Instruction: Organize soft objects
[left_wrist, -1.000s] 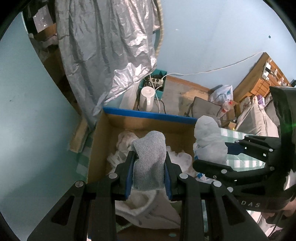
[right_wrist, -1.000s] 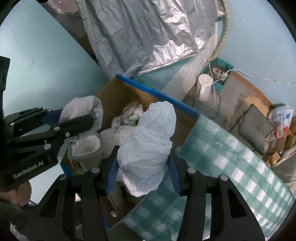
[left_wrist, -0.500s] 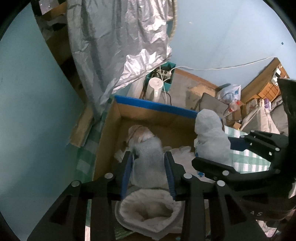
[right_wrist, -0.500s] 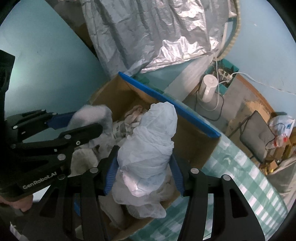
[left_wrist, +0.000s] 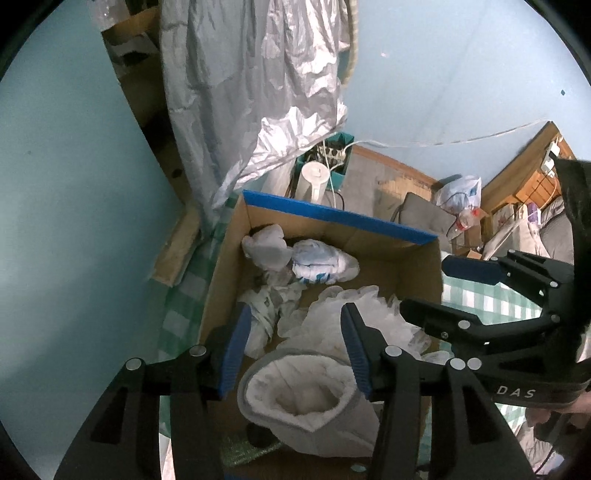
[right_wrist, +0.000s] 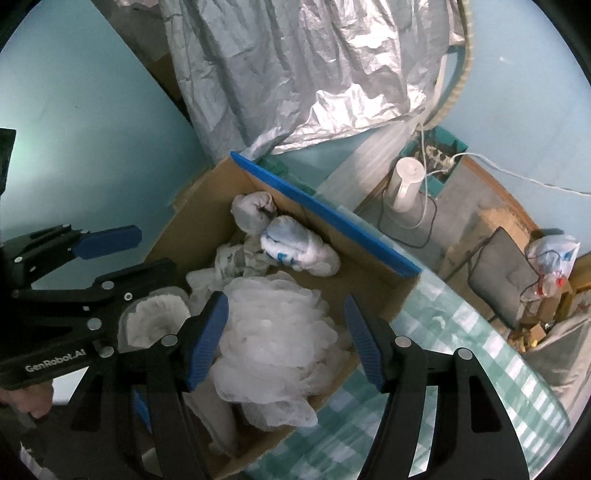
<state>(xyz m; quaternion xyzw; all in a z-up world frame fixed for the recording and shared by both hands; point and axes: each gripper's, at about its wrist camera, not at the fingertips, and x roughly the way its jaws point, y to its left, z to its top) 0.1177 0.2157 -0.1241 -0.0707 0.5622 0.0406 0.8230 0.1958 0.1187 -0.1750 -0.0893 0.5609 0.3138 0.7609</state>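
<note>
The grey fleece-lined sock (left_wrist: 295, 395) lies in the near end of the cardboard box (left_wrist: 373, 254), mouth gaping up, right under the left tool (left_wrist: 295, 350). That tool's jaws have just been opening; the blue pads stand clear on either side with nothing gripped between them. Beside the sock, still inside the box, sits the white mesh pouf (right_wrist: 277, 332), and over it hangs the right tool (right_wrist: 286, 338), whose jaws have also just been opening; they stand apart from the pouf and are not pressing it. At the far end of the box, against its blue-edged wall, rest a white bundle with blue print (right_wrist: 295, 251) and a greyish balled-up cloth (right_wrist: 251, 214), touching each other, with crumpled white plastic (left_wrist: 266, 306) between them and the sock.

The box stands on a counter under a green-and-white checked cloth (right_wrist: 461, 350), which runs off to the box's right. Beyond the box's far wall a white kettle (right_wrist: 406, 184) stands on the floor near a teal bin holding a power strip (right_wrist: 441, 155). Above the box a crinkled silver sheet (right_wrist: 314, 74) drapes down against pale blue walls. To the right of the kettle sit a dark chair (right_wrist: 502, 273) and a white plastic bag (right_wrist: 550, 254).
</note>
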